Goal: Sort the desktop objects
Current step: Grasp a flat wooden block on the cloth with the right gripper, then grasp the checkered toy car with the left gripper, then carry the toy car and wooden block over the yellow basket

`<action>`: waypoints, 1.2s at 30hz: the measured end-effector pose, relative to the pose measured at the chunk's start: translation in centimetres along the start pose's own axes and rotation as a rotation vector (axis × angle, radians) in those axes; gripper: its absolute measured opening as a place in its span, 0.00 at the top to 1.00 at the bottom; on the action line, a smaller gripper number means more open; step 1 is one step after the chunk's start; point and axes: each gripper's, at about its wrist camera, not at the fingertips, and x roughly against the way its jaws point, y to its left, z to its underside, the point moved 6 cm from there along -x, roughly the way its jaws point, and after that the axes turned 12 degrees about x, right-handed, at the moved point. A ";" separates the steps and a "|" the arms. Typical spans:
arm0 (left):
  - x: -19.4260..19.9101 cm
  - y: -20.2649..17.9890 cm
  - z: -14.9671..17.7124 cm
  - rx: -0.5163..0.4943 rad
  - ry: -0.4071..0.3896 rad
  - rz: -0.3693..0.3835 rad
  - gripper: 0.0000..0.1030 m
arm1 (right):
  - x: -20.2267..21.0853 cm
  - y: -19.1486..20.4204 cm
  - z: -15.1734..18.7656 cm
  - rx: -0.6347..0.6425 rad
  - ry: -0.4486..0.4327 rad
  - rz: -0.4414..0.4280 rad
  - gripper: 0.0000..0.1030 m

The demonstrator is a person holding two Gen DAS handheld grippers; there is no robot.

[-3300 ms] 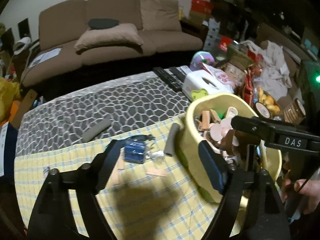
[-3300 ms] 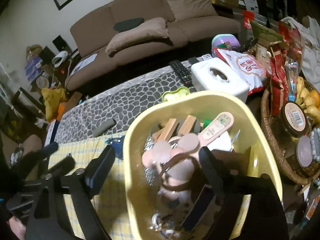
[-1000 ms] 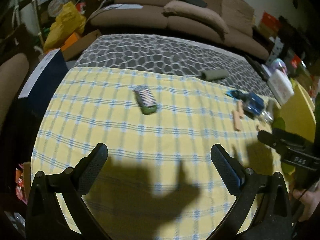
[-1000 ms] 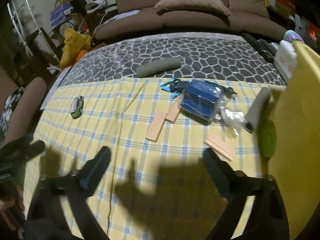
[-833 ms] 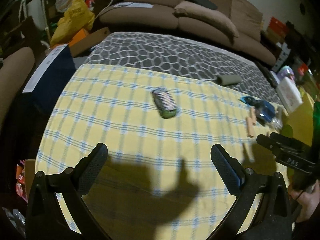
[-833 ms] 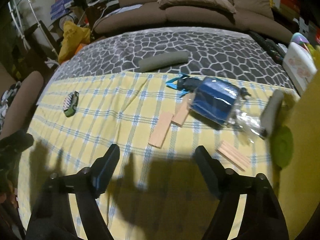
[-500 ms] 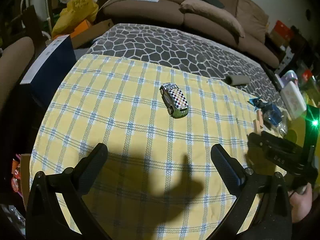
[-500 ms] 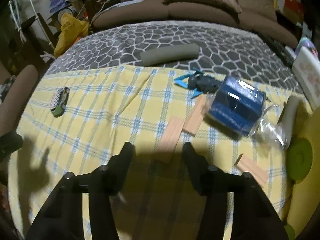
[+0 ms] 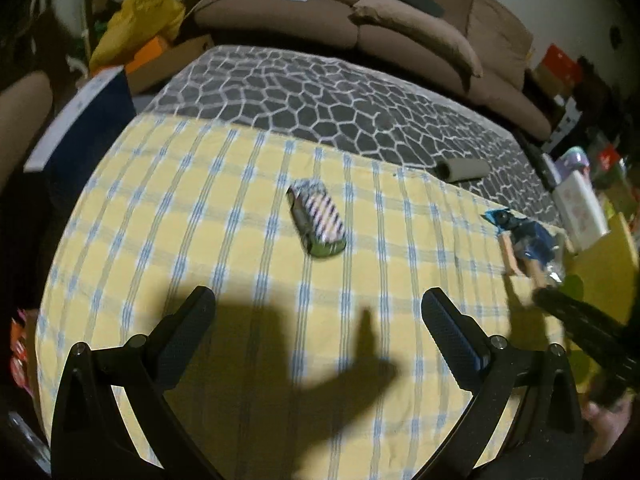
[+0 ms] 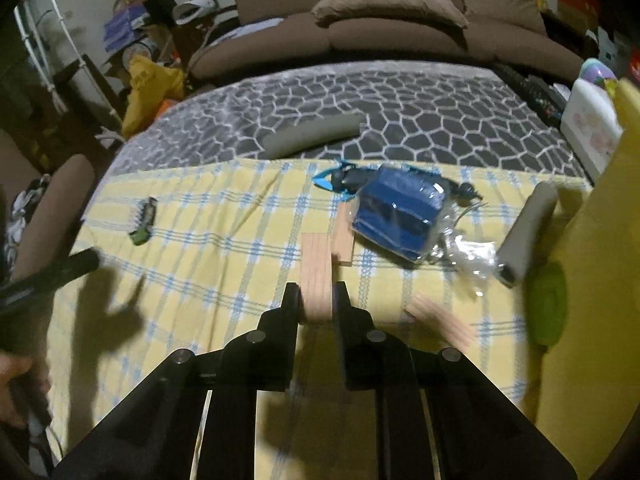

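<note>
A flat wooden block (image 10: 317, 276) lies on the yellow checked cloth (image 10: 224, 264), and the jaws of my right gripper (image 10: 316, 300) are closing on it, both pads against its sides. A second wooden block (image 10: 344, 240) touches it at the far end; a third (image 10: 440, 320) lies to the right, blurred. In the left wrist view a checkered toy car (image 9: 317, 218) sits on the cloth ahead of my left gripper (image 9: 316, 312), which is open, empty and apart from the car. The car (image 10: 142, 220) also shows far left in the right wrist view.
A blue packet in clear wrap (image 10: 400, 212) lies behind the blocks. One grey foam tube (image 10: 312, 134) rests on the dark patterned cover, another (image 10: 526, 232) beside the yellow basket (image 10: 592, 280). A green lid (image 10: 548, 304) lies by the basket, a white box (image 10: 590, 128) behind it.
My right gripper came away from the basket, moved up to the wooden block and narrowed from wide open onto it. The left gripper swung left and closed in on the toy car, staying open.
</note>
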 end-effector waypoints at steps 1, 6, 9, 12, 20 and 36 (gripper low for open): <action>-0.5 -0.3 -0.4 -0.009 -0.003 -0.010 0.00 | 0.4 0.0 0.0 -0.001 -0.005 -0.010 0.85; -3.1 -0.9 -2.0 -0.032 -0.020 -0.065 0.00 | 1.0 0.8 -0.5 0.013 -0.017 -0.051 0.85; -4.6 -0.8 -2.6 -0.058 -0.026 -0.107 0.11 | 1.2 1.5 -0.9 0.034 -0.026 -0.070 0.85; -6.1 -0.4 -2.9 -0.055 -0.005 -0.131 0.35 | 1.5 2.0 -1.3 0.057 -0.035 -0.076 0.85; -6.0 -1.2 -2.8 -0.104 -0.033 -0.111 0.71 | 3.7 1.7 -2.3 0.047 -0.076 -0.087 0.85; 4.2 -15.8 1.8 -0.256 -0.002 0.227 0.73 | 13.9 -4.4 -2.4 -0.032 -0.163 0.002 0.85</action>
